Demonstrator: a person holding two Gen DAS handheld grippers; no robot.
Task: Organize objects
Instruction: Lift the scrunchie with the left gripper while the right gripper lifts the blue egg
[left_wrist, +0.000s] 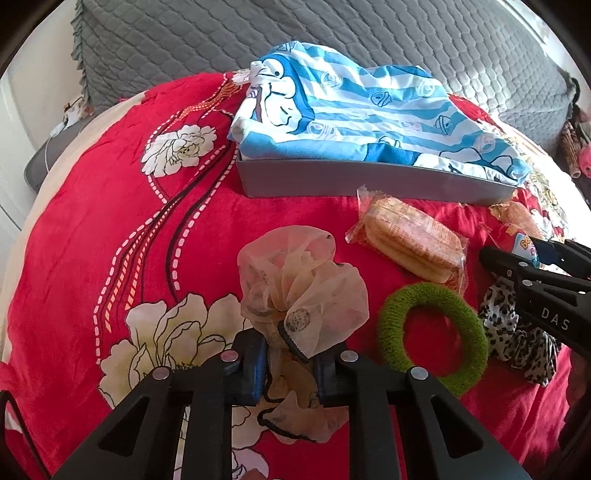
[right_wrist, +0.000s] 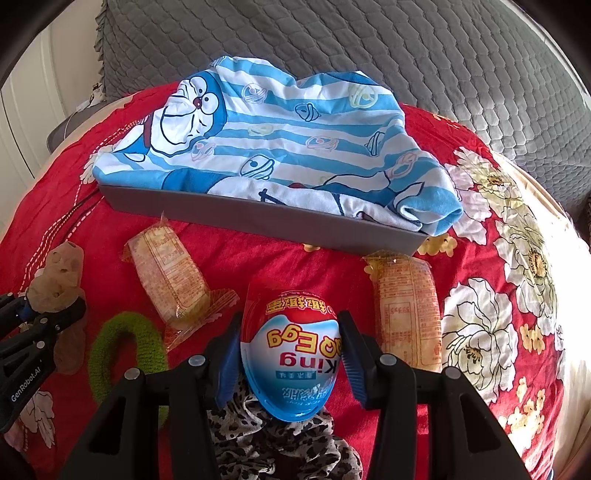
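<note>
My left gripper (left_wrist: 290, 369) is shut on a beige sheer scrunchie (left_wrist: 301, 291), pinching its gathered middle just above the red bedspread. Beside it on the right lie a green fuzzy hair ring (left_wrist: 436, 334) and a leopard-print scrunchie (left_wrist: 517, 332). My right gripper (right_wrist: 290, 354) is shut on a red, white and blue toy egg (right_wrist: 290, 354), held over the leopard-print scrunchie (right_wrist: 280, 443). Two wrapped biscuit packs (right_wrist: 168, 275) (right_wrist: 406, 310) lie on either side of the egg. The left gripper (right_wrist: 48, 314) shows at the left edge of the right wrist view, the right gripper (left_wrist: 517, 258) at the right edge of the left wrist view.
A grey tray (left_wrist: 369, 181) stands farther back on the bed, covered by a folded blue-and-white striped cartoon cloth (left_wrist: 351, 114). Behind it rises a grey quilted headboard (right_wrist: 332, 40). The red floral bedspread (left_wrist: 92, 229) slopes off at the left and right edges.
</note>
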